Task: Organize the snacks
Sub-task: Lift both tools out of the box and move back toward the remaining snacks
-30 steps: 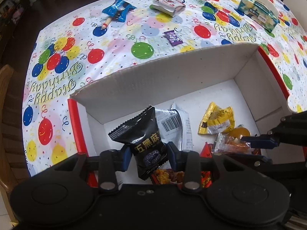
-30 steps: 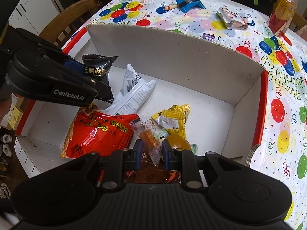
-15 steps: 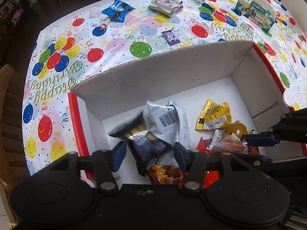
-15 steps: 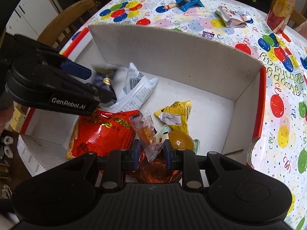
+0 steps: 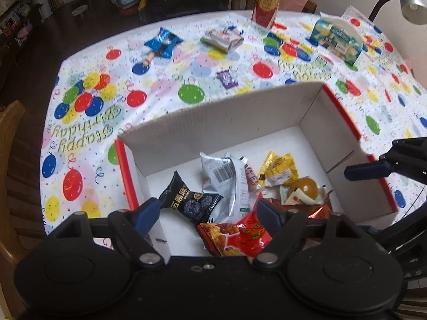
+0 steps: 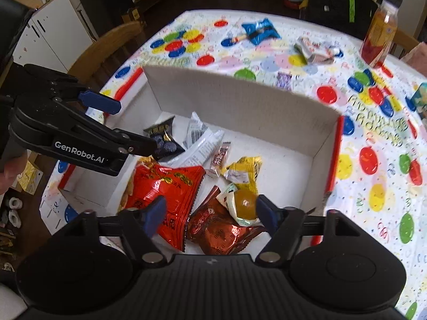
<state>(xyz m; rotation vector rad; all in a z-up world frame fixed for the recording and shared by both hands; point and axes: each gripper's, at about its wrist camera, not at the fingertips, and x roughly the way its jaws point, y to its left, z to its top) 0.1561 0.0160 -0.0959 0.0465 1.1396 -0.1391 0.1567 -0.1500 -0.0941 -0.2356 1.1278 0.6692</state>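
Left gripper [image 5: 208,213]: jaws spread, empty, over box [image 5: 221,122]
Right gripper [image 6: 210,210]: spread, empty
Black packet [image 5: 189,198]: lies in box

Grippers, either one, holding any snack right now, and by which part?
Nothing held. Left gripper and right gripper are both open; the black packet lies loose in the box.

table [image 5: 88,122]: balloon cloth | box [image 5: 226,117] | blue packet [image 5: 162,43] | purple candy [image 5: 227,79] | bottle [image 5: 267,2]
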